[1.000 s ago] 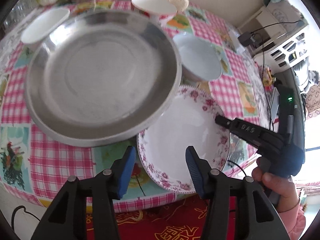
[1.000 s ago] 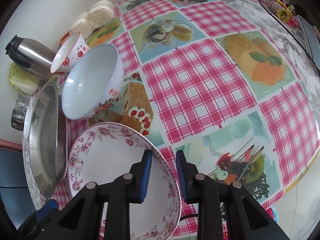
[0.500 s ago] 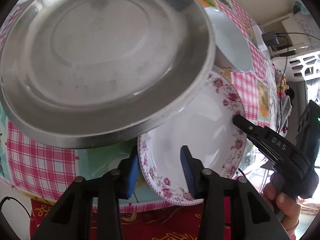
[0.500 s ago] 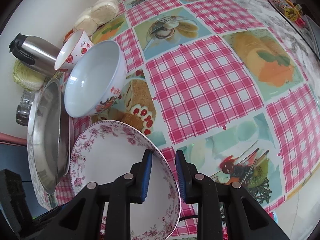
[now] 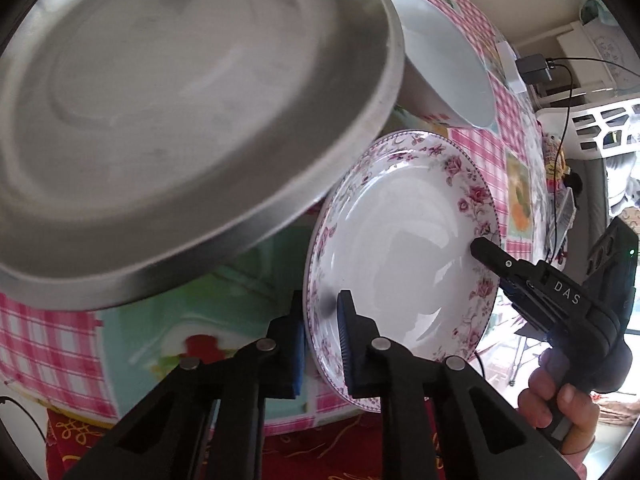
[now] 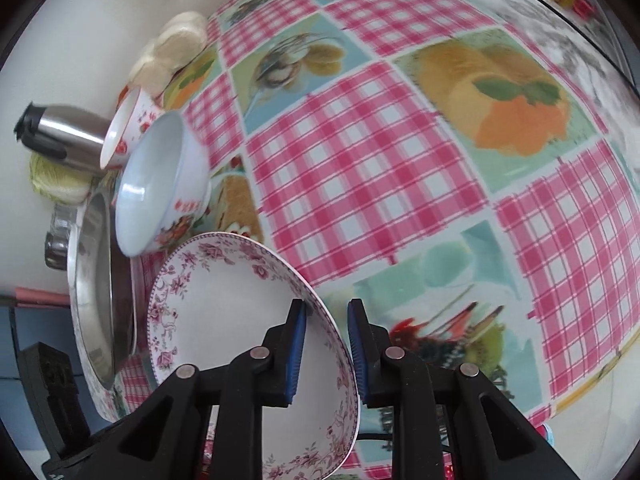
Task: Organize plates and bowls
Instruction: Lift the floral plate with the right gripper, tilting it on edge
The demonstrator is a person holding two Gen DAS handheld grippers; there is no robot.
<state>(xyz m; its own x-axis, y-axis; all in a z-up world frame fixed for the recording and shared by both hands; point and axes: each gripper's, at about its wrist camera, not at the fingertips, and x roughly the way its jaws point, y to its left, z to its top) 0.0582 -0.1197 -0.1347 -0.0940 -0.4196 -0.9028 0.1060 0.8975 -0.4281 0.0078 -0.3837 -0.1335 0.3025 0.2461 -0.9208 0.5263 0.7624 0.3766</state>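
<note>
I've got both grippers – left (image 5: 320, 320) & right (image 6: 326, 344) – clamped on the rose-patterned white plate's (image 5: 400, 248) near rim, big steel pan (image 5: 180, 120) just left.

Pink-checked tablecloth (image 6: 360, 184) w/ food prints, cream wall (image 6: 100, 20) behind, white shelf unit (image 5: 592, 52) nearby.

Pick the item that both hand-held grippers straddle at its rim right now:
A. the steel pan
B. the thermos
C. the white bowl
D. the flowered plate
D: the left hand-held gripper and the right hand-held gripper each have their fingers on either side of the flowered plate rim.
</note>
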